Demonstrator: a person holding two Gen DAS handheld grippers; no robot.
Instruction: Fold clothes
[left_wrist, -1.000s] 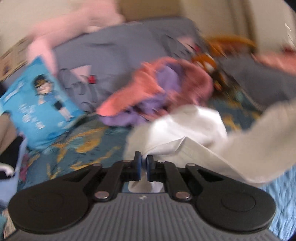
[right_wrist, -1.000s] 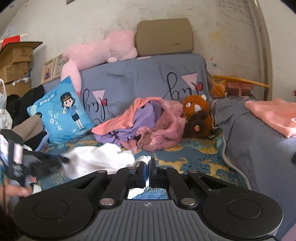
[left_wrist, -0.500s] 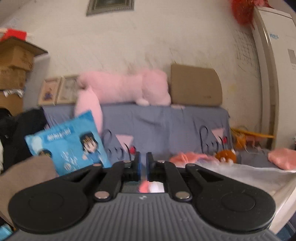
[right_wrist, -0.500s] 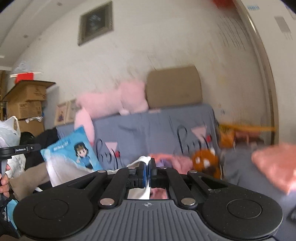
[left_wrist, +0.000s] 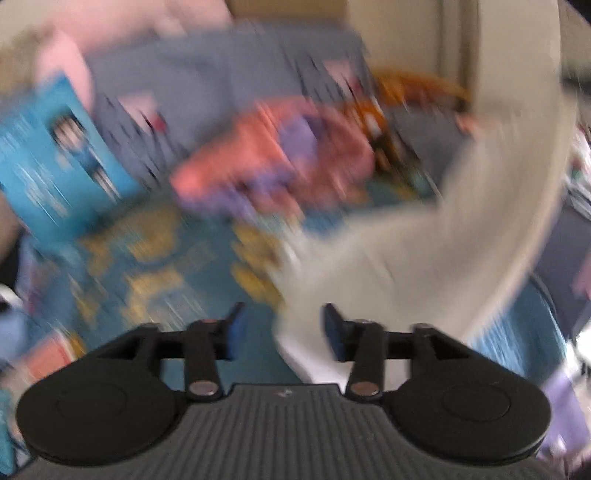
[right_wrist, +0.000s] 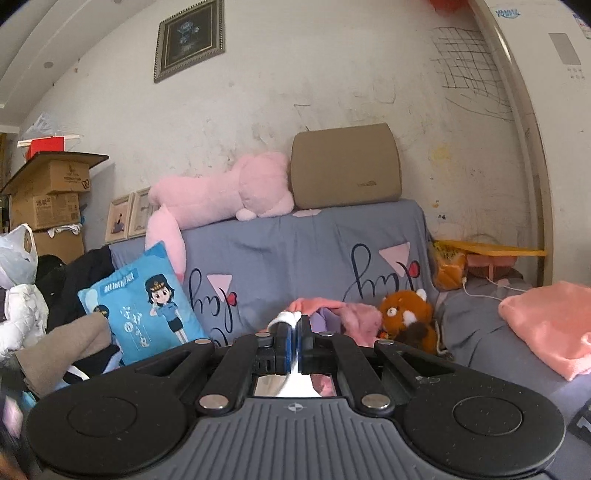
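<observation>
The white garment (left_wrist: 424, 251) hangs as one long strip, its long axis running from the top right of the left wrist view down to the blue patterned bedspread (left_wrist: 155, 258). The right gripper (right_wrist: 294, 334) is clamped on its upper end. The left gripper (left_wrist: 282, 326) has just been opening; its jaws stand apart, the lower end lying just beside the right-hand jaw, unpinched. The left gripper is nearer that free end.

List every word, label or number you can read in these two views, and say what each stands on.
"lay" (my best reading), in dark script, twice on the grey sofa cover.
White characters on the blue cartoon pillow: too small to read.
Print on the cardboard boxes: too small.
Logo on the tan cushion: too small.
Blue lettering on the white appliance: blurred.
Left wrist view: all blurred.
</observation>
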